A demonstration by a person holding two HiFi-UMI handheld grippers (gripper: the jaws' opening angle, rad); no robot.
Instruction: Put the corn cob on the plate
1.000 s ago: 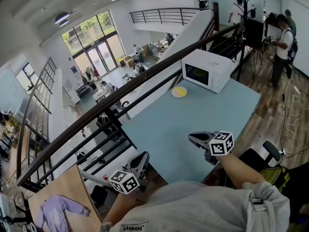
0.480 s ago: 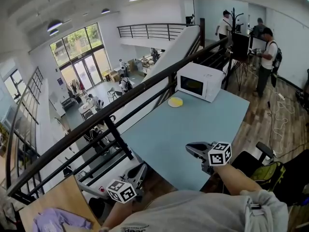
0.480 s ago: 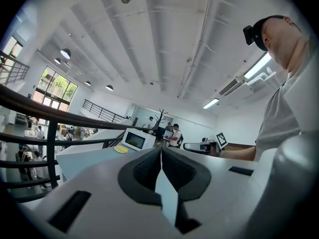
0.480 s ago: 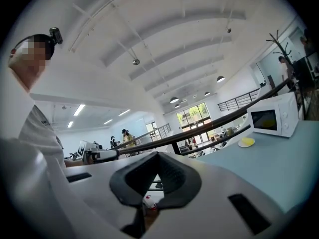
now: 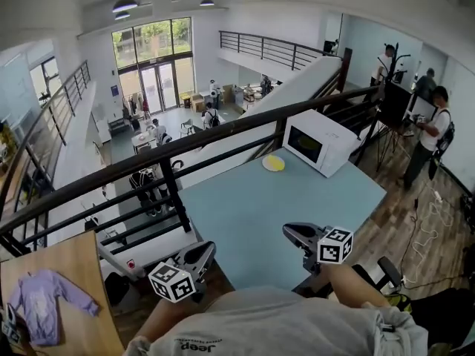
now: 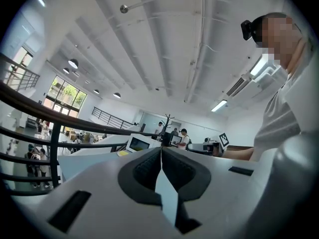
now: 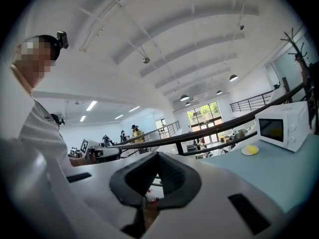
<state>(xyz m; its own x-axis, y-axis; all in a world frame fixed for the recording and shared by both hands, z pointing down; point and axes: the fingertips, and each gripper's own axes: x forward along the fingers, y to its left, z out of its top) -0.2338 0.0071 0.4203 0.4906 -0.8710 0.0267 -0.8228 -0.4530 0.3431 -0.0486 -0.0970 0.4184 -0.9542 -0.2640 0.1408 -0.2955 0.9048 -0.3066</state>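
Observation:
A small white plate (image 5: 273,163) with something yellow on it lies at the far end of the light blue table (image 5: 252,213), beside the microwave; it is too small to tell what the yellow thing is. The plate also shows in the left gripper view (image 6: 123,153) and the right gripper view (image 7: 249,150). My left gripper (image 5: 208,248) hangs off the table's near left corner, shut and empty (image 6: 160,151). Over the table's near edge my right gripper (image 5: 289,231) is also shut with nothing in it (image 7: 158,156). Both are far from the plate.
A white microwave (image 5: 320,143) stands at the table's far right. A black railing (image 5: 171,162) runs along the table's left side above a drop to the floor below. People stand by equipment at the far right (image 5: 429,136). A wooden board with a purple garment (image 5: 41,302) lies lower left.
The head view has swung, so the railing and the hall below fill more of the picture. Both grippers have shifted slightly near the table's near edge and stay shut.

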